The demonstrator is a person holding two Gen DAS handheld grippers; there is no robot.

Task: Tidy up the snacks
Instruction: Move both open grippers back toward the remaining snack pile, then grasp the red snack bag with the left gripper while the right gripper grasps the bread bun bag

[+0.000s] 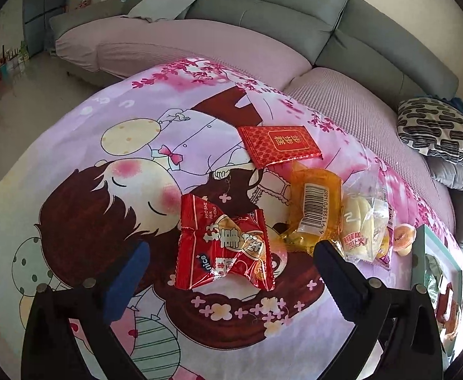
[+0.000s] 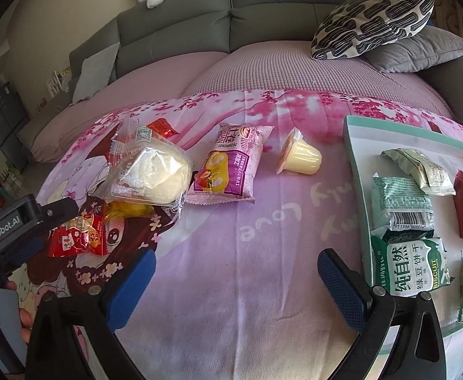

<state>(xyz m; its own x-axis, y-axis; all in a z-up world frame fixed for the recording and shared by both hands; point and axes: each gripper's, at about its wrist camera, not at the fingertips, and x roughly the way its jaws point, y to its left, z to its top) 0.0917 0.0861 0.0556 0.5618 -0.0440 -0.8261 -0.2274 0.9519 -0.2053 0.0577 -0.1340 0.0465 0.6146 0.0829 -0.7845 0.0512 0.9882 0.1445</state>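
In the left wrist view my left gripper (image 1: 231, 248) stands open over a red twist-wrapped snack packet (image 1: 225, 247). The packet lies on the cloth between the fingers, and the pads do not touch it. Beside it lie an orange packet with a barcode (image 1: 313, 209), a clear-wrapped white bun (image 1: 361, 221) and a flat red pack (image 1: 279, 145). My right gripper (image 2: 236, 259) is open over bare cloth with nothing between its fingers. To its right a green-rimmed tray (image 2: 355, 164) holds a green biscuit pack (image 2: 415, 269) and several other packs. A purple pack (image 2: 228, 164) and a jelly cup (image 2: 301, 158) lie ahead.
The snacks lie on a pink cartoon cloth (image 2: 231, 300) spread over a low table. A grey sofa (image 1: 263, 9) with a patterned cushion (image 2: 374, 22) runs behind it. A person's hand (image 2: 25, 316) shows at the left edge of the right wrist view.
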